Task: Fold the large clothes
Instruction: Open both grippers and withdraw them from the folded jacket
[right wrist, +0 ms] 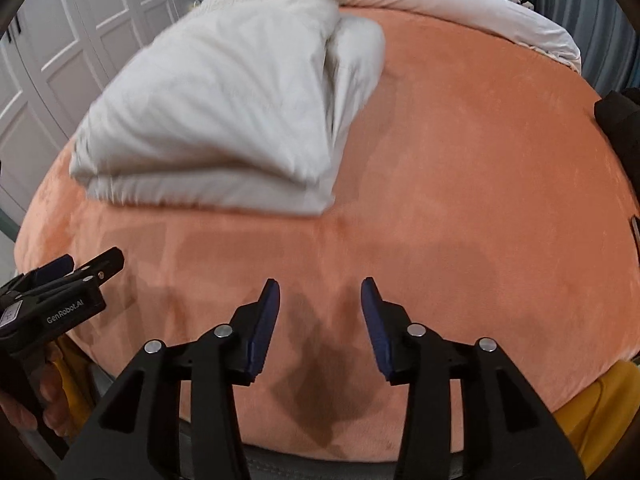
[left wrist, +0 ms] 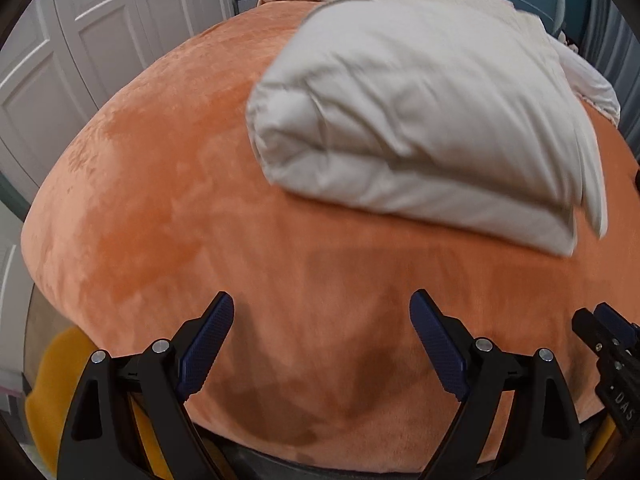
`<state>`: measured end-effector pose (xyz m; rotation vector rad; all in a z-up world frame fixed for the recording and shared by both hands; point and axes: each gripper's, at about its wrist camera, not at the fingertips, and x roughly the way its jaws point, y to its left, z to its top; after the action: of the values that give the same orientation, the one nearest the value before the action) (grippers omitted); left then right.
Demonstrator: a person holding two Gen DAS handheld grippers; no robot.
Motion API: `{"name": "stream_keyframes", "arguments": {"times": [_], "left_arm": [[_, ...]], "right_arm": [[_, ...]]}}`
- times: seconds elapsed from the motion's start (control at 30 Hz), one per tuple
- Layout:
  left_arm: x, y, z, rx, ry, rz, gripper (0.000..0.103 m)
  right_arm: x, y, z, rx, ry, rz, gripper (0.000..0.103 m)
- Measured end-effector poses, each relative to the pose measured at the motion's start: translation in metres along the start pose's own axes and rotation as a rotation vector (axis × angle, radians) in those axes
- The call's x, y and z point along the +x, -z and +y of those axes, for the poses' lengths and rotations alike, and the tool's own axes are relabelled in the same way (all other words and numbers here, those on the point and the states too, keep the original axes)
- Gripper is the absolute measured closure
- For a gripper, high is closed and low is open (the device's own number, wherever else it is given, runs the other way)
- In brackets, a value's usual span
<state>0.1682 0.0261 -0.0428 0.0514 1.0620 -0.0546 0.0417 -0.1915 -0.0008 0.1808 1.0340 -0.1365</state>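
A folded, padded white garment (left wrist: 416, 120) lies in a thick bundle on the orange bed cover (left wrist: 160, 184). It also shows in the right wrist view (right wrist: 224, 120), upper left. My left gripper (left wrist: 322, 312) is open and empty, low over the near part of the bed, well short of the bundle. My right gripper (right wrist: 320, 300) is open and empty, also near the bed's front edge. Each gripper shows at the edge of the other's view: the right one (left wrist: 600, 320), the left one (right wrist: 80, 268).
A pale pink duvet (right wrist: 460, 8) is bunched along the head of the bed. White panelled wardrobe doors (left wrist: 80, 40) stand to the left. A dark object (right wrist: 620, 116) sits at the bed's right edge. Yellow cloth (left wrist: 60, 392) hangs below the front edge.
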Motion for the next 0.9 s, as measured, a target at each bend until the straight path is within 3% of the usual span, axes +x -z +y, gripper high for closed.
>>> {"name": "stream_keyframes", "arguments": {"times": [0.03, 0.17, 0.23, 0.53, 0.9], "left_arm": [[0.001, 0.004, -0.002, 0.002, -0.004, 0.004, 0.015], [0.002, 0.012, -0.006, 0.017, -0.033, -0.036, 0.013], [0.003, 0.013, -0.004, -0.001, -0.028, -0.044, 0.011], [0.003, 0.024, -0.018, -0.008, -0.085, -0.119, 0.007], [-0.008, 0.034, -0.050, 0.066, -0.143, -0.243, 0.010]], "right_arm": [[0.000, 0.005, 0.000, 0.000, 0.003, 0.001, 0.054], [0.001, 0.033, -0.007, -0.003, 0.009, -0.022, 0.048], [0.011, 0.010, 0.016, -0.016, 0.013, -0.044, 0.042], [0.016, 0.068, 0.037, -0.066, 0.088, -0.167, 0.023], [0.002, 0.077, 0.022, -0.030, 0.110, -0.210, 0.021]]}}
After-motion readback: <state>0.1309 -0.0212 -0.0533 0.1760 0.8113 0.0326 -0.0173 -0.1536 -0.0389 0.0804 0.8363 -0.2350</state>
